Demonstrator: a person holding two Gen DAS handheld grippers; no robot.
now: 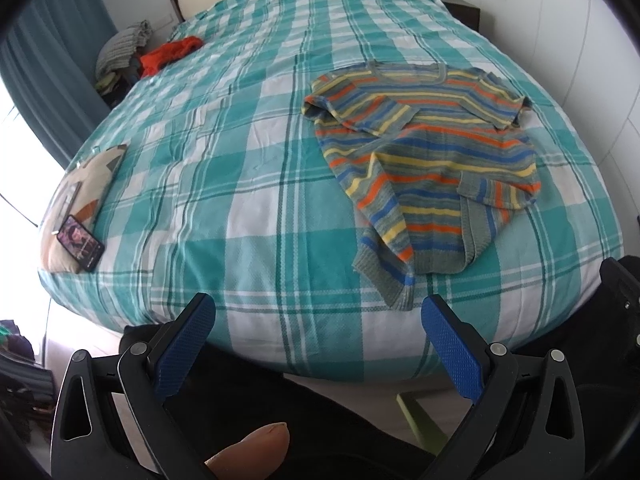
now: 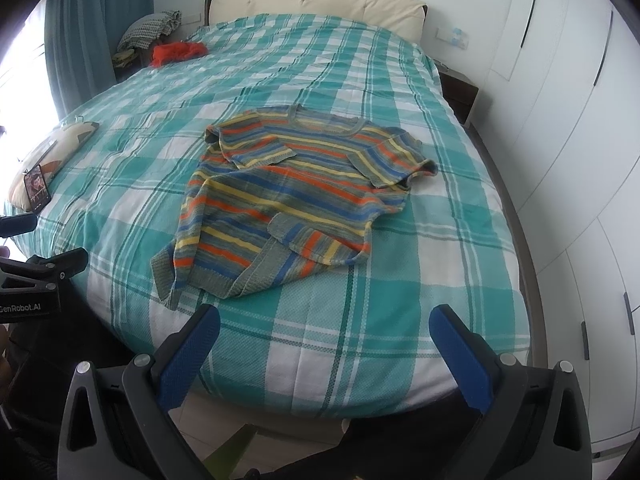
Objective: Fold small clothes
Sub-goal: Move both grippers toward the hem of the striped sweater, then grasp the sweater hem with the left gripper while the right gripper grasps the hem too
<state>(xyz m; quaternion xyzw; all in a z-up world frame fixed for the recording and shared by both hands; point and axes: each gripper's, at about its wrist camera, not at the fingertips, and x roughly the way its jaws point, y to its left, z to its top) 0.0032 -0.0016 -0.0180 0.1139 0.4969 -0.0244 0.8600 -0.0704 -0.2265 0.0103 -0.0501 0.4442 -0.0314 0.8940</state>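
A small striped knit top (image 1: 432, 160) (image 2: 296, 196), in grey, blue, orange and yellow, lies rumpled on the teal-and-white checked bed cover (image 1: 224, 184) (image 2: 360, 312). Its sleeves are flopped over the body and its hem points toward the near edge of the bed. My left gripper (image 1: 318, 322) is open, hanging over the bed's near edge with the hem just ahead and to the right. My right gripper (image 2: 324, 330) is also open, low over the cover just short of the hem. Nothing sits between either pair of fingers.
A phone (image 1: 80, 242) (image 2: 37, 189) rests on a beige cushion (image 1: 86, 184) at the bed's left edge. A red garment (image 1: 170, 54) (image 2: 176, 53) lies far left near the headboard (image 2: 316, 4). White wardrobe doors (image 2: 568, 128) line the right side. A thumb (image 1: 256, 452) shows below.
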